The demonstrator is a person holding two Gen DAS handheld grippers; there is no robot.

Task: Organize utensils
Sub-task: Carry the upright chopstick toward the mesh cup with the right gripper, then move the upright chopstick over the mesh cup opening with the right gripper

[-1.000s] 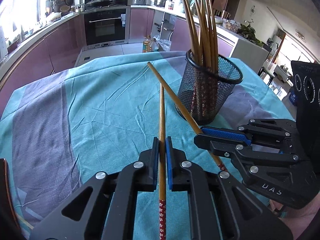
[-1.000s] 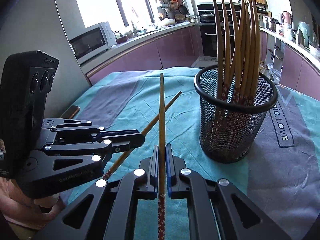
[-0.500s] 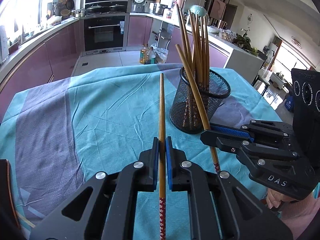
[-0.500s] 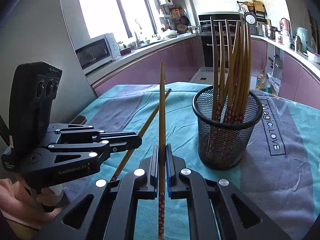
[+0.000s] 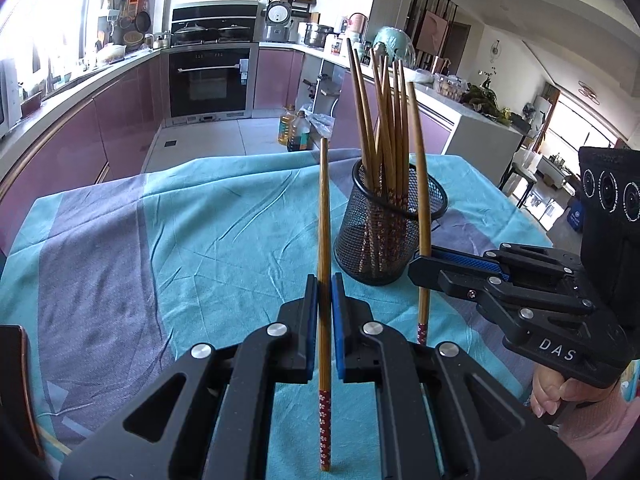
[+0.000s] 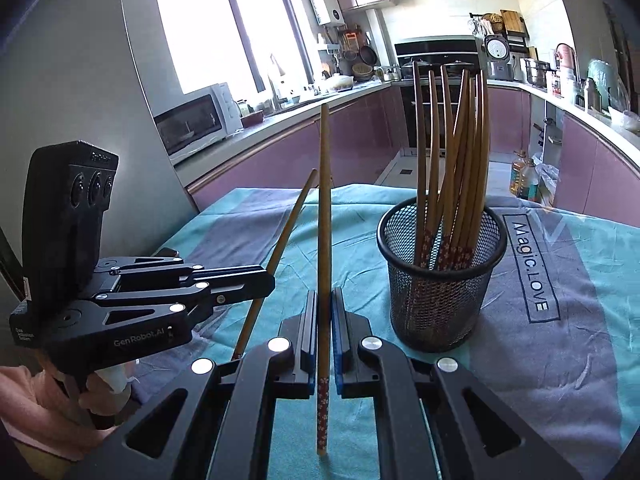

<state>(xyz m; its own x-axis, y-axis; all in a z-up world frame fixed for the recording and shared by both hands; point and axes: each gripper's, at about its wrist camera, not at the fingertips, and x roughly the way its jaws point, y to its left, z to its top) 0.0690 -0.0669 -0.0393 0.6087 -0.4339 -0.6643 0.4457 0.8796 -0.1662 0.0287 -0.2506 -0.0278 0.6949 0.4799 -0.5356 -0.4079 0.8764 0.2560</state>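
Note:
My left gripper [image 5: 324, 280] is shut on a wooden chopstick [image 5: 324, 208] with a red patterned end that points up and away over the table. To its right, my right gripper [image 5: 420, 262] pinches a second chopstick [image 5: 418, 168], held steeply just in front of the black mesh cup [image 5: 360, 240]. In the right wrist view, my right gripper [image 6: 324, 296] holds its chopstick [image 6: 324, 208] upright, with the mesh cup [image 6: 440, 320] to its right. The left gripper [image 6: 268, 280] holds its slanted chopstick [image 6: 288, 224]. Several chopsticks [image 6: 460, 152] stand in the cup.
A teal and grey tablecloth [image 5: 180, 240] covers the table. A dark wooden object [image 5: 16, 380] sits at the near left edge. Beyond the table are purple kitchen cabinets, an oven [image 5: 212, 80], bottles on the floor [image 5: 296, 132] and a microwave [image 6: 192, 120].
Both grippers have risen, each still gripping its chopstick. The two chopsticks have tipped up from low and crossed to steep, and the cup now sits lower and farther off.

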